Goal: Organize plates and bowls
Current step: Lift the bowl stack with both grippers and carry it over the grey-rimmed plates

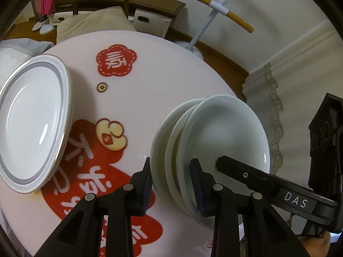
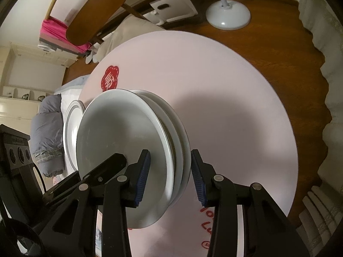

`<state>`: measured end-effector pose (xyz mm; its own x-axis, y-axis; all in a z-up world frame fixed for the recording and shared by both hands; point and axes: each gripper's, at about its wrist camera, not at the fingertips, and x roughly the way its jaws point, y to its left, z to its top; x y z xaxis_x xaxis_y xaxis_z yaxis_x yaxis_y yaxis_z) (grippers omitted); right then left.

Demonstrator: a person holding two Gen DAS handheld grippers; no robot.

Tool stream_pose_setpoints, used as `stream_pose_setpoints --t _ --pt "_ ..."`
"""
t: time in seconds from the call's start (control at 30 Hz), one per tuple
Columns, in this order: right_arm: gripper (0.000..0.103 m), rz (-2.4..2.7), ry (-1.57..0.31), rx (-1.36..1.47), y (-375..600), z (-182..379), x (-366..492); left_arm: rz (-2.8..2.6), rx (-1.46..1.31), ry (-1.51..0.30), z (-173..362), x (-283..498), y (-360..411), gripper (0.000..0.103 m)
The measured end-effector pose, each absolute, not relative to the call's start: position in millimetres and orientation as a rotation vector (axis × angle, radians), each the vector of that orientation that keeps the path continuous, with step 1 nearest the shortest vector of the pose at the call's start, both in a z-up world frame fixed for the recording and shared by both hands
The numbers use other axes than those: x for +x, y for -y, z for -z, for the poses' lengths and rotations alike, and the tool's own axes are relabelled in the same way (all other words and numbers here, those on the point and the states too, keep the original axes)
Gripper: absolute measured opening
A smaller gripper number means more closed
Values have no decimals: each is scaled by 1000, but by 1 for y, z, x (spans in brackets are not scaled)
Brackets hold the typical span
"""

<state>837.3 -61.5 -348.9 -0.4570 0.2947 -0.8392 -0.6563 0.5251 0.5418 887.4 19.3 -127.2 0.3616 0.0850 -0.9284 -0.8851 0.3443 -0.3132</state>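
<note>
A stack of plain white plates point(image 1: 223, 137) stands on a round pink table point(image 1: 154, 68). My left gripper point(image 1: 171, 182) spans the near edge of the stack, its pads point(image 1: 148, 184) touching the bottom and top plates. My right gripper point(image 2: 171, 180) spans the same stack point(image 2: 120, 141) from the other side; its left pad touches the top plate, its right pad point(image 2: 198, 181) stands just off the lowest plate. A second stack of grey-rimmed plates point(image 1: 32, 120) sits at the table's left; it also shows behind the white stack in the right wrist view point(image 2: 71, 115).
The table top carries red printed motifs point(image 1: 115, 62). A wooden chair point(image 2: 96, 15), a white lamp base point(image 2: 228, 15) and a white storage box point(image 2: 171, 6) stand on the wooden floor beyond the table. A grey duvet point(image 2: 47, 132) lies to the left.
</note>
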Motion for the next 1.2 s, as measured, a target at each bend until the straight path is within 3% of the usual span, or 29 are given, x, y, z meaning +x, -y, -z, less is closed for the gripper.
stream_pose_setpoints --t 1.2 --pt "38 -1264 -1616 -320 22 286 730 -833 -981 -844 53 742 -22 29"
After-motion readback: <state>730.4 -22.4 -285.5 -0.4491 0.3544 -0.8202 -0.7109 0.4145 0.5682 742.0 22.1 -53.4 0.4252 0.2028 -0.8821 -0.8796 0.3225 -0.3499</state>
